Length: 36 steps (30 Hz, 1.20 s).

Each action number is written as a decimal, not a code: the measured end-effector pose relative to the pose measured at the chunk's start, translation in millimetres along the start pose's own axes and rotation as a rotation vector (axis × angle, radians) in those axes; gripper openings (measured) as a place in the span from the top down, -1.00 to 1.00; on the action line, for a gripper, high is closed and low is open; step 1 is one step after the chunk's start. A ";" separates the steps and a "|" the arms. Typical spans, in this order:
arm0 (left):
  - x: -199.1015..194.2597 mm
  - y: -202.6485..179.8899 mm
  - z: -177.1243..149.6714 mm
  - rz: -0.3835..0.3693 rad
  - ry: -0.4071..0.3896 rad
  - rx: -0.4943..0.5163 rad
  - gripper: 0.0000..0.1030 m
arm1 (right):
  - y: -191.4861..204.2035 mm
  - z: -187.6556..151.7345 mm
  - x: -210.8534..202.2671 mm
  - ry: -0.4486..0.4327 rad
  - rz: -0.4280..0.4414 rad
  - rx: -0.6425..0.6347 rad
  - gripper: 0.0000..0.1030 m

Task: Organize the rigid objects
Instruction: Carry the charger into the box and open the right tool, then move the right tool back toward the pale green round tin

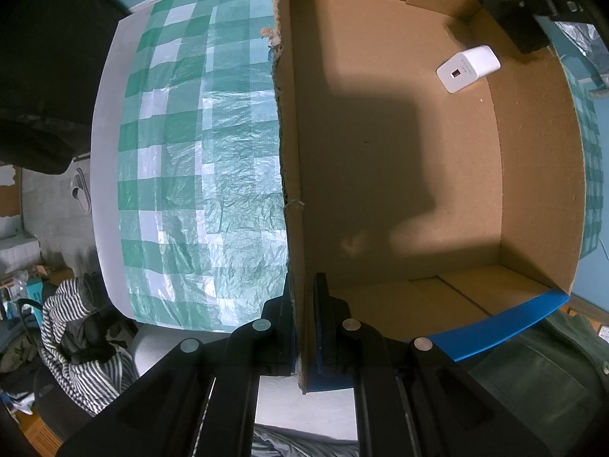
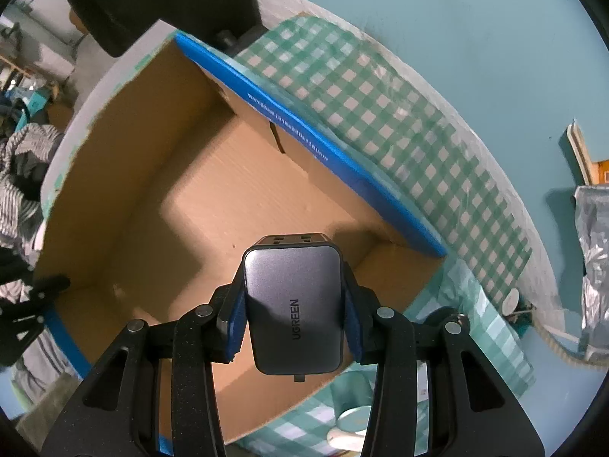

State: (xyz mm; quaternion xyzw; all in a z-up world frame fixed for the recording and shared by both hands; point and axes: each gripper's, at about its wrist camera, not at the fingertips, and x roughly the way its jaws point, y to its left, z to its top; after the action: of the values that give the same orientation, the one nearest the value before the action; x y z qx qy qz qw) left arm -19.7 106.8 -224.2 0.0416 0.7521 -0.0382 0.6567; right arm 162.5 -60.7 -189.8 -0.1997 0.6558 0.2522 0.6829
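A: Left gripper point(image 1: 302, 327) — why is it on the box edge?

B: Its jaws are clamped on the side wall of the cardboard box point(image 1: 380, 160), 1 finger outside, 1 inside. My guess: it steadies the box so it won't slide on the checkered cloth point(image 1: 198, 133) while things get dropped in.

A: Right gripper point(image 2: 293, 304)?

B: Jaws clamped on the grey charger point(image 2: 293, 304), pinched across its 2 long sides, "UGREEN" face up toward the camera, port end pointing forward. It hangs over the open box point(image 2: 171, 198), above the bare floor near the corner. Side pinch keeps the bottom free, so it can go down flat.

A: Anything inside already?

B: 1 white charger point(image 1: 468, 68) lying on the box floor at the far corner, next to the wall, well apart from the left jaws. Not visible in the right wrist view.

A: Stage?

B: Looks like a placing step: grey charger not yet released, plenty of open floor. Best set near the white one to group them.
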 end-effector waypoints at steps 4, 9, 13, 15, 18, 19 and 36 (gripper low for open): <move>0.1 -0.1 0.1 0.001 0.001 0.002 0.86 | 2.0 -0.4 8.2 0.016 -0.008 -0.002 0.19; 0.5 -0.3 -0.2 0.001 0.002 0.005 0.86 | 3.6 2.0 8.0 0.003 -0.012 0.003 0.20; 1.0 0.2 -0.5 0.001 0.003 0.006 0.86 | 4.9 4.6 -1.1 -0.019 -0.005 0.001 0.20; 0.6 0.4 -0.7 -0.001 0.001 0.007 0.86 | 5.9 5.2 -5.0 -0.027 -0.013 -0.002 0.20; 0.0 0.7 -0.6 0.001 -0.001 0.008 0.86 | 7.3 4.1 -8.7 -0.033 -0.022 -0.008 0.20; -0.2 0.9 -0.5 0.000 -0.002 0.007 0.86 | 7.7 3.4 -9.6 -0.033 -0.025 -0.009 0.20; -1.0 1.1 -2.8 0.002 -0.004 0.012 0.86 | -0.4 -18.0 -36.3 -0.054 -0.027 0.030 0.00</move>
State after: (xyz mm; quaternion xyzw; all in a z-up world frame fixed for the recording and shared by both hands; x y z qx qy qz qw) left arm -22.2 108.3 -222.8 0.0464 0.7504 -0.0423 0.6580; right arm 148.0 -74.8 -154.7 -0.1915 0.6381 0.2382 0.7067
